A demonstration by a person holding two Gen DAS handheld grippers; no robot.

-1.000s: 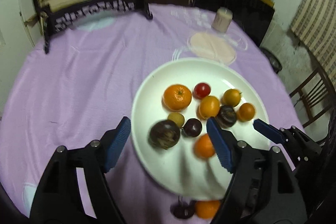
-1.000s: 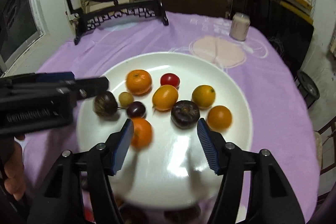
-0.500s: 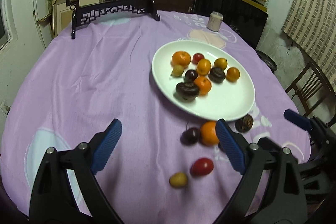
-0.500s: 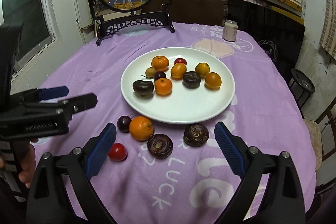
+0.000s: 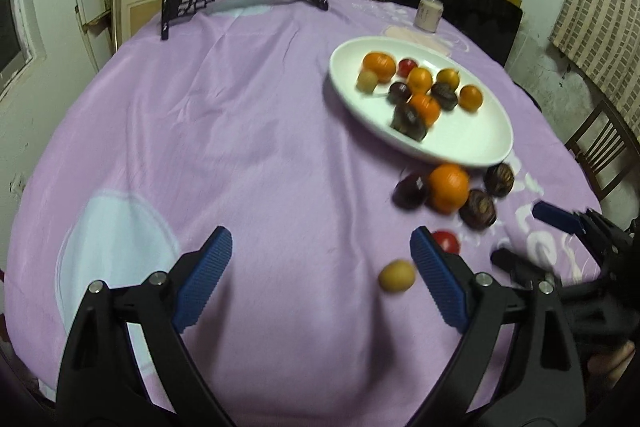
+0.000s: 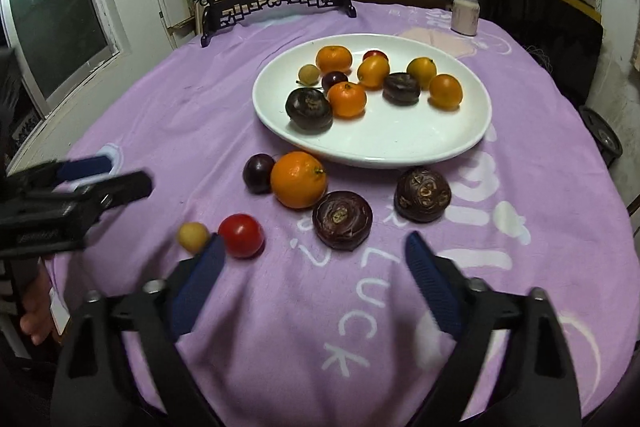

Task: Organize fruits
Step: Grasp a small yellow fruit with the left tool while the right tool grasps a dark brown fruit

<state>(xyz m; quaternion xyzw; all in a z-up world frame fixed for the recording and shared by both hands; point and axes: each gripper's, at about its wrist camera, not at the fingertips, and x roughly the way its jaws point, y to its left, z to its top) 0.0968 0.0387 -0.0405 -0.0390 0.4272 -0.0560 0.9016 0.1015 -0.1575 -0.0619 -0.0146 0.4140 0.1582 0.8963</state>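
Beside plate [image 6: 460, 151]: orange [image 6: 298, 179] stem end facing right.

Fruit on the plate and loose on the table

Nine fruits sit on the white plate [image 6: 400, 143]; lower centre lie an orange [image 6: 298, 179], plum [image 6: 258, 173], tomato [image 6: 241, 235], yellow fruit [image 6: 192, 235] and two dark round fruits [image 6: 342, 219].

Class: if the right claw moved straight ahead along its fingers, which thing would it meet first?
Probably the nearer dark purple fruit on the tablecloth, just ahead between the open right claw fingers; the white plate lies beyond. Depth is uncertain.
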